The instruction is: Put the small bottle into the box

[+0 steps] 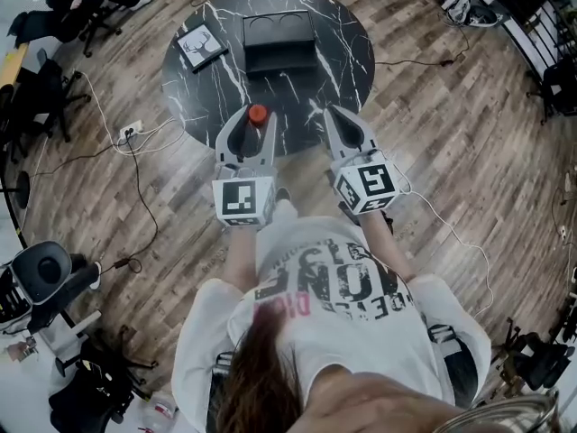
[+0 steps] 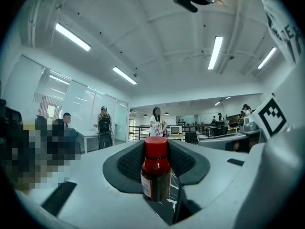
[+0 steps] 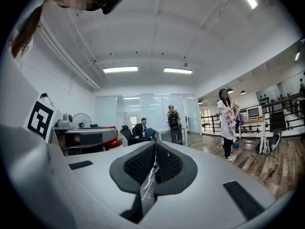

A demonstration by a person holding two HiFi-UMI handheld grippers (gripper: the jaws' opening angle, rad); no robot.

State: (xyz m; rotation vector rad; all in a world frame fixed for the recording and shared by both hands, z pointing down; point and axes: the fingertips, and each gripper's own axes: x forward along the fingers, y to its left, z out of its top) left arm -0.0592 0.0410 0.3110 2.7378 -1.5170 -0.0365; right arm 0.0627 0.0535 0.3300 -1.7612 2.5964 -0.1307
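Observation, single moment. Landmark for all positions: round black marble table point(image 1: 347, 57) on the wooden floor point(image 1: 469, 152).

Left gripper point(image 1: 251, 126): pinching the small bottle point(image 2: 156, 171). In the left gripper view the ribbed black pads point(image 2: 129, 162) sit against either side of the dark glass body. Bottle is upright, with its red cap above the pad tops and a pale label on its left face. In the head view the cap shows over the table's near rim, left of centre. Whether the base touches the tabletop cannot be told.

Right gripper point(image 3: 155, 157): jaws pressed together with nothing between them. Only a sliver of marble veining shows below the pads. It is level with the left gripper, over the near rim, right of centre.

Black box point(image 1: 279, 39): on the far half of the table, about centred, open side up, with two round recesses along its far edge. It stands well apart from the bottle.

Small framed picture point(image 1: 200, 46): flat on the table's left part, just beside the box.

Marker cubes: left one point(image 1: 245, 201) and right one point(image 1: 367, 185), both off the table on the person's side.

White power strip point(image 1: 131, 131): on the floor left of the table.
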